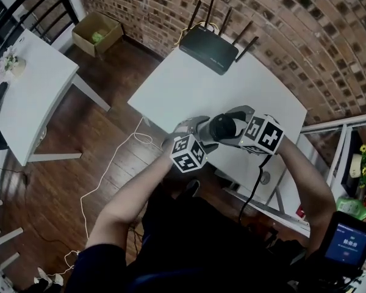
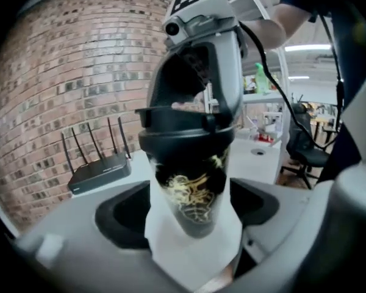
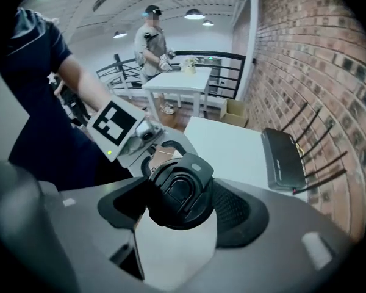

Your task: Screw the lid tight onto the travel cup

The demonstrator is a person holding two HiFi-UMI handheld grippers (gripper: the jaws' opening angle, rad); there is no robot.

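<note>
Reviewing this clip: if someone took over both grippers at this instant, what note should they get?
Left gripper: shut on the cup, gripping its body.
Right gripper: comes down from above, jaws wide, shut on the lid.
Things: the lid sits on the cup's mouth. Both are held near the near edge of the table. The router is at the far edge, out of the way.
Done: lid on cup, both grips made.
Unknown: how far the lid is threaded.
Left: probably turn the lid with the right gripper until tight, keeping the cup steady with the left.
</note>
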